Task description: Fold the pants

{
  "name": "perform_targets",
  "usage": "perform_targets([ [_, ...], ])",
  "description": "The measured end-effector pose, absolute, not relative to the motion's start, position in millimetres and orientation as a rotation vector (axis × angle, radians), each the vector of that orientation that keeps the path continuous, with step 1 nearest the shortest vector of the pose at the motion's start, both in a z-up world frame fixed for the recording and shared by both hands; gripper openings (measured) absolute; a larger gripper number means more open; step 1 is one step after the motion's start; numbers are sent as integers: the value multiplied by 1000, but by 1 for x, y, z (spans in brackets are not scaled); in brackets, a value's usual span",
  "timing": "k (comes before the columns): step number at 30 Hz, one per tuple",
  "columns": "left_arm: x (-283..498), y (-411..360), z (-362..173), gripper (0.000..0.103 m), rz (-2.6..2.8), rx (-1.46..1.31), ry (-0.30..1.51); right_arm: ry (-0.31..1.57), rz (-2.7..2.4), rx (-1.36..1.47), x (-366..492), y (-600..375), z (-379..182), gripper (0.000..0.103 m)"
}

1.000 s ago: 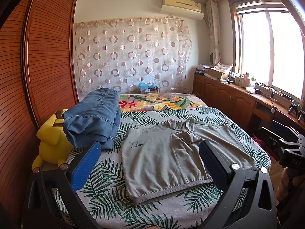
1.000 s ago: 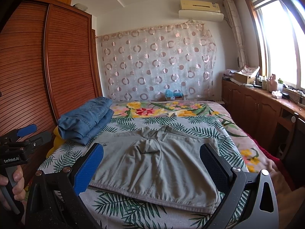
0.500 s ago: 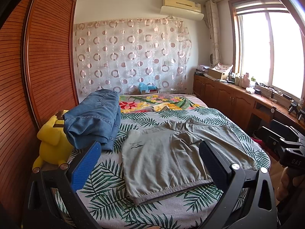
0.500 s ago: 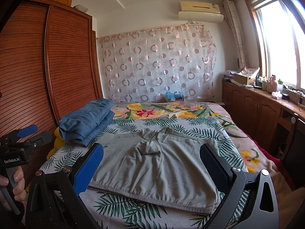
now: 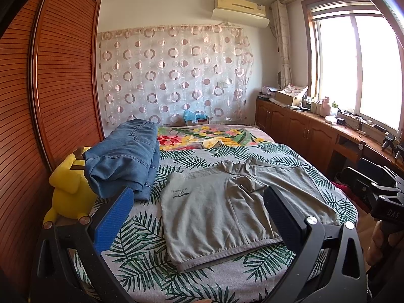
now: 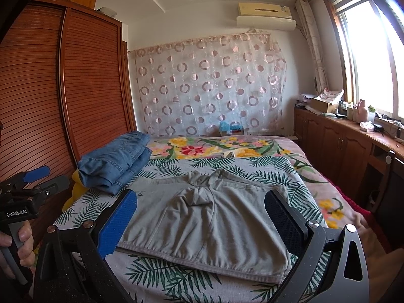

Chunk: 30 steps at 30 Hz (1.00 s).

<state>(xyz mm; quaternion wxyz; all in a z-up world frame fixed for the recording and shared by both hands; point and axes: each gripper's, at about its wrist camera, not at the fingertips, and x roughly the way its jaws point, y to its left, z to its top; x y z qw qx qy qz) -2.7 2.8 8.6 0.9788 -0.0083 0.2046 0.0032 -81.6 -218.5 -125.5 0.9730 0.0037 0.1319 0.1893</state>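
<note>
Grey pants (image 5: 227,209) lie folded flat on the bed's leaf-print cover, with a small logo near their left edge; they also show in the right wrist view (image 6: 212,222). My left gripper (image 5: 197,202) is open and empty, held back from the bed's near edge, above the pants' near hem. My right gripper (image 6: 202,207) is open and empty, also short of the bed. The left gripper shows at the left edge of the right wrist view (image 6: 30,184). The right gripper shows at the right edge of the left wrist view (image 5: 376,189).
Folded blue jeans (image 5: 126,156) lie at the bed's left side, partly over a yellow plush toy (image 5: 68,184). A wooden wardrobe (image 5: 50,88) runs along the left. Wooden cabinets (image 5: 303,131) with clutter run under the window on the right. A floral blanket (image 5: 202,136) lies at the bed's far end.
Almost nothing has moved. Both views have shifted very slightly; the pants and jeans lie as before and both grippers stay open.
</note>
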Motion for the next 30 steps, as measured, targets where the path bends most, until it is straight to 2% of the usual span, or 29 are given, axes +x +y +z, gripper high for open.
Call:
perform_targets([
  [14, -2, 2, 11, 103, 4, -21, 412, 276, 376, -2, -77, -221, -130, 101],
  [30, 29, 13, -42, 103, 17, -33, 526, 366, 325, -60, -49, -244, -148, 101],
])
